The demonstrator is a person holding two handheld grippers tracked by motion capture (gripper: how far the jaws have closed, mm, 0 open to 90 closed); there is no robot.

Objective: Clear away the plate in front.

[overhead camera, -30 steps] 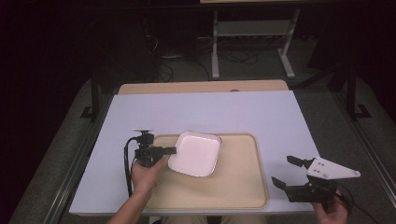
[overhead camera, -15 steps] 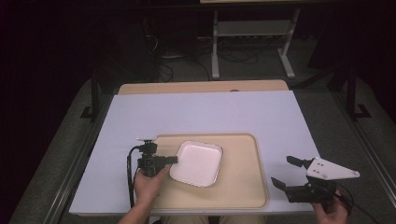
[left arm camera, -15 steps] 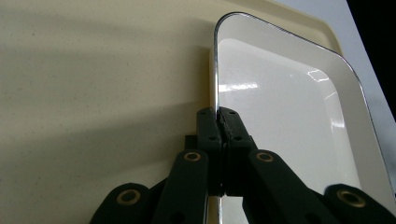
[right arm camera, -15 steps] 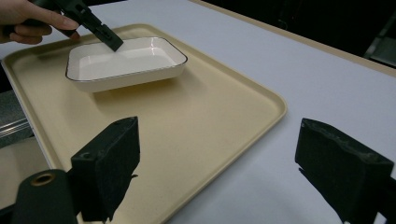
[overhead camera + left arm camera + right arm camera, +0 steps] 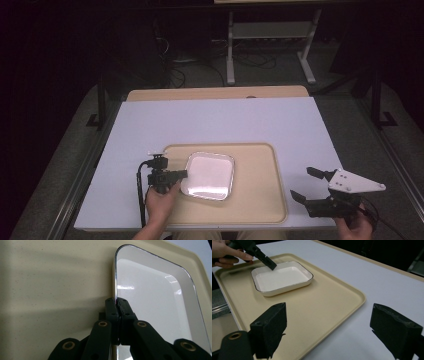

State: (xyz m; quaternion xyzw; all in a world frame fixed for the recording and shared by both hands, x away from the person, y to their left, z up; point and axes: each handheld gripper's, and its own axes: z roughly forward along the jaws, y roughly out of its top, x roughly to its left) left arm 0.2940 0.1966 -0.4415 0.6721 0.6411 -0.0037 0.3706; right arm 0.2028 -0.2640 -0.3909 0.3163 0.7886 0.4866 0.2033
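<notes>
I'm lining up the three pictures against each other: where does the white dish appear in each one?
High view: white dish lies on the left half of the beige tray, lower centre.
Left gripper view: the dish fills the right half, its near rim pinched by the left gripper.
Right gripper view: the dish sits upper left.
Shared landmark: the beige tray under the dish.

- We see a table [image 5: 250, 120] with a pale lavender-white top and a tan strip along its far edge.
- A beige tray [image 5: 260, 200] lies flat on its near half.
- A white dish [image 5: 210, 175] rests on the tray's left part.
</notes>
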